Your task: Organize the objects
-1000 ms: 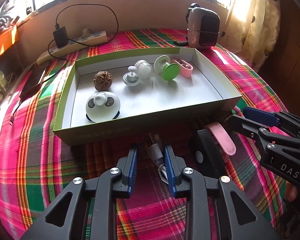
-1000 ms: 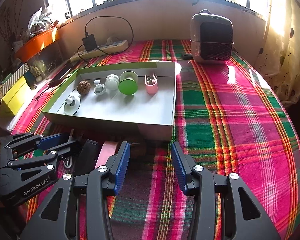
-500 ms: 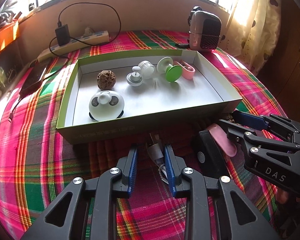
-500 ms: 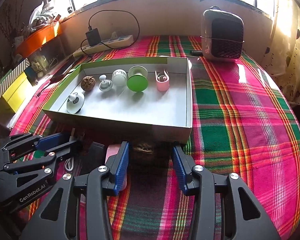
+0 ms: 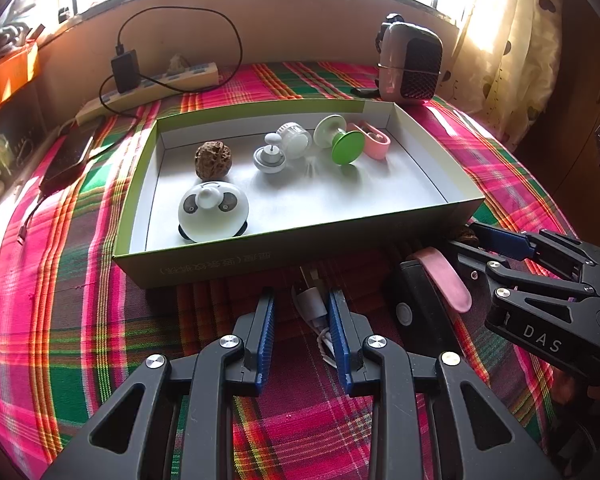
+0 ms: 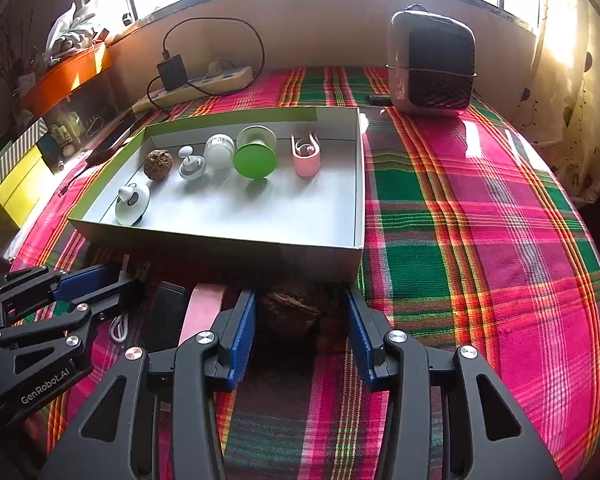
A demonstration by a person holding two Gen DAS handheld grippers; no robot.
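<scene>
A white box with a green rim (image 5: 292, 240) holds a walnut (image 5: 213, 159), a panda-faced dome (image 5: 213, 212), a white knob (image 5: 269, 157), a white jar (image 5: 296, 140), a green spool (image 5: 342, 142) and a pink clip (image 5: 374, 146). On the cloth in front of the box, my left gripper (image 5: 300, 298) is open around a white charger plug with cable (image 5: 310, 306). My right gripper (image 6: 299, 296) is open around a second walnut (image 6: 288, 314), with a gap on its right side. A black device (image 5: 420, 312) with a pink strap (image 5: 444, 280) lies between the grippers.
A small heater (image 5: 410, 64) stands behind the box at the right. A power strip with a black adapter (image 5: 152, 88) lies along the back wall. A dark phone (image 5: 68, 160) lies left of the box. Plaid cloth stretches bare to the right (image 6: 480, 220).
My right gripper has come forward toward the box's near corner, so the loose walnut now lies between its fingers. The left gripper has stayed put over the white plug.
</scene>
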